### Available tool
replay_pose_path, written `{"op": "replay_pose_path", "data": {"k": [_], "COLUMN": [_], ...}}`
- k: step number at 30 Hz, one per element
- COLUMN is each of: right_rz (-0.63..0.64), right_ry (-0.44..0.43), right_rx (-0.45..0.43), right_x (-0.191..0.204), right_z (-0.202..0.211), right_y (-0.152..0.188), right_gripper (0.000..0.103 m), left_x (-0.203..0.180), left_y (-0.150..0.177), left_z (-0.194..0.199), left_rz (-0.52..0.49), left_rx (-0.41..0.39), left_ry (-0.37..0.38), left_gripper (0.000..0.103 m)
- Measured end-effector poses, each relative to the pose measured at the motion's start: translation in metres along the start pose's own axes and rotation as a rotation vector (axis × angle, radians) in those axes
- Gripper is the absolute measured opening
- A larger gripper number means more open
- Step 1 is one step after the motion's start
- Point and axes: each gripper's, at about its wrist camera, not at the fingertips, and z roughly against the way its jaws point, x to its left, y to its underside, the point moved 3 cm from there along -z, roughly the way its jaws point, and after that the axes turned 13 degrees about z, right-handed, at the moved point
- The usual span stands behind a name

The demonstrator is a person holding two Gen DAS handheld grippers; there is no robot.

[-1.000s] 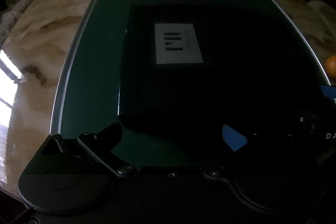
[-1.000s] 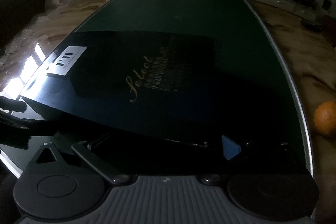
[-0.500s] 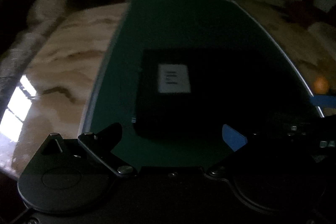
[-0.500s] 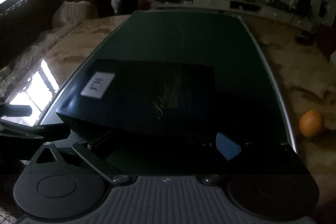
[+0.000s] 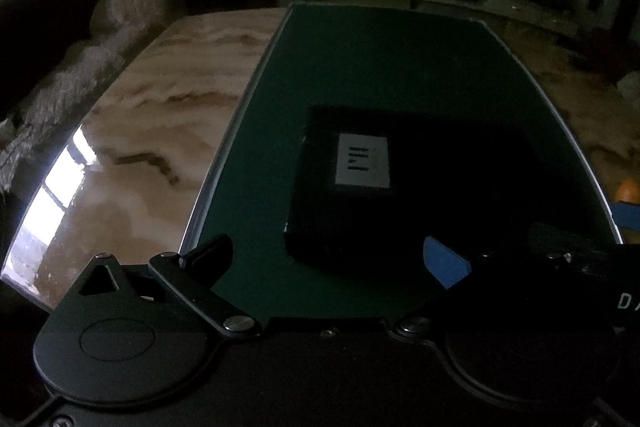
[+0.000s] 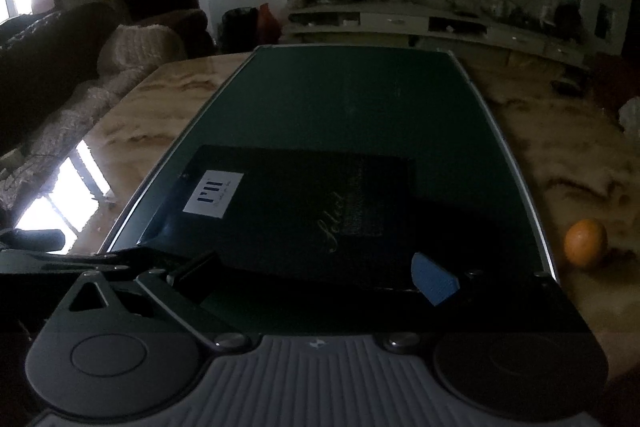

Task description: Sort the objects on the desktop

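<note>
Left gripper [image 5: 326, 259]: fingers are standing wide apart, nothing between them. Black left finger [image 5: 208, 253] and blue-padded right finger [image 5: 444, 261] are hovering over the near end of the green mat [image 5: 380, 67], just short of the box [image 5: 404, 183].

Right gripper [image 6: 316, 271]: fingers are also spread wide, holding nothing. Its blue pad [image 6: 434, 277] is showing against the box's near right edge; whether it is touching, cannot tell. Its black finger [image 6: 196, 267] is sitting at the near left corner of the box.

Box is lying flat on the near half of the mat, dark, lid up. White label [image 5: 364, 163] with black bars is sitting at the box's far left corner. Gold script and a block of small print are showing on the lid in the right wrist view; too dim to read fully.

Mat is lying on a marble-patterned table [image 5: 152, 131], silver trim along its edges. Window glare is reflecting on the table's near left.

Orange [image 6: 586, 243] is resting on the table right of the mat, well apart from the box.

Part of the right gripper is showing at the right edge of the left wrist view; the left one is showing at the left edge of the right wrist view.

Lighting is poor; near areas are largely in shadow.
</note>
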Motion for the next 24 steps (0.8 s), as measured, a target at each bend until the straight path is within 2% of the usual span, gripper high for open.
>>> {"op": "replay_pose_path", "data": {"k": [11,24], "right_rz": [0.002,-0.039], "right_ry": [0.008,0.04], "right_rx": [-0.001,0.015], "right_x": [0.005,-0.019], "right_z": [-0.004,-0.01], "right_y": [-0.002,0.008], "right_gripper": [0.103,0.103], "left_x": [0.006,-0.021], "left_y": [-0.002,0.003], "left_z": [-0.004,-0.007], "left_rz": [0.002,-0.048], "left_rx": [0.007,0.012], "left_ry": [-0.024,-0.002], "left_gripper": [0.103,0.103]}}
